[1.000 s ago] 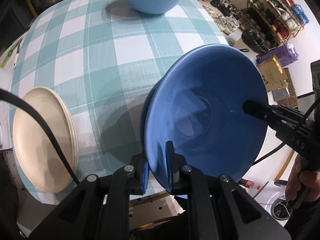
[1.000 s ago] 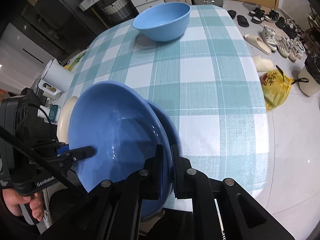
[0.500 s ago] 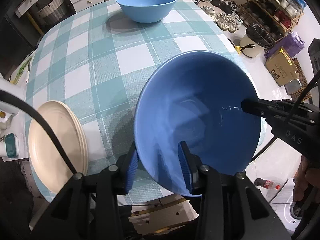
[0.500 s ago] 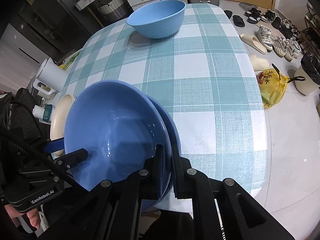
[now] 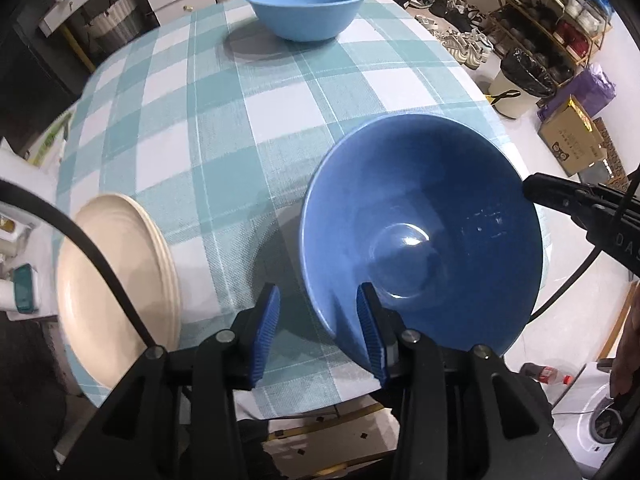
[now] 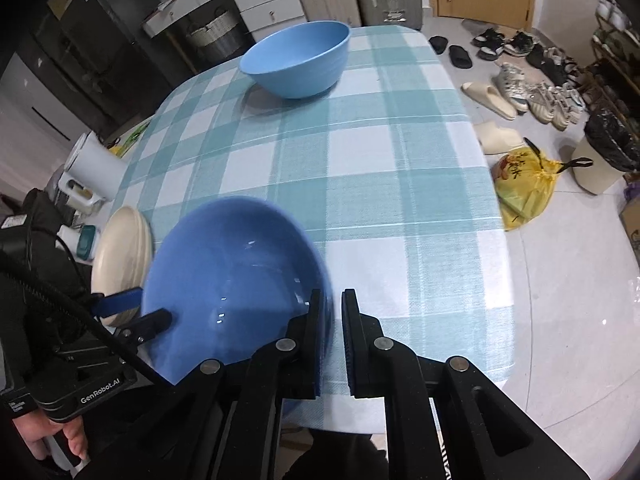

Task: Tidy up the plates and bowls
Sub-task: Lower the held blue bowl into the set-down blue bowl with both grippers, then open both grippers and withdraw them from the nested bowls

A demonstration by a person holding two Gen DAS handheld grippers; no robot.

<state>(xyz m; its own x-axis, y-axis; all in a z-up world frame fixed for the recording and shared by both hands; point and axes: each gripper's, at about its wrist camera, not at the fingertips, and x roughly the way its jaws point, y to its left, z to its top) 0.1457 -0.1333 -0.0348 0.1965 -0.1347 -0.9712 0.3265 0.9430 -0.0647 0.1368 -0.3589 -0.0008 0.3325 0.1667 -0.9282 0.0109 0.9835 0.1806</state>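
A deep blue bowl (image 5: 420, 232) (image 6: 236, 276) rests near the front edge of the checked table (image 5: 240, 120). My left gripper (image 5: 319, 328) is open and straddles the bowl's near rim, one pad inside and one outside, neither pressing. On the opposite rim, the right gripper (image 6: 332, 340) has its jaws opening; the rim stands in the narrow gap by the left pad. A stack of cream plates (image 5: 116, 280) (image 6: 120, 248) lies left of the bowl. A lighter blue bowl (image 5: 306, 4) (image 6: 296, 60) stands at the far edge.
A white appliance (image 6: 92, 164) stands off the table's left side. On the floor to the right are shoes (image 6: 516, 92), a yellow bag (image 6: 524, 188), a bin (image 5: 520, 80), a shoe rack (image 5: 560, 20) and a cardboard box (image 5: 572, 140).
The left jaws let go of the blue bowl's rim and spread wide. The bowl went from tilted to level. The right jaws have parted slightly. The second blue rim under it no longer shows.
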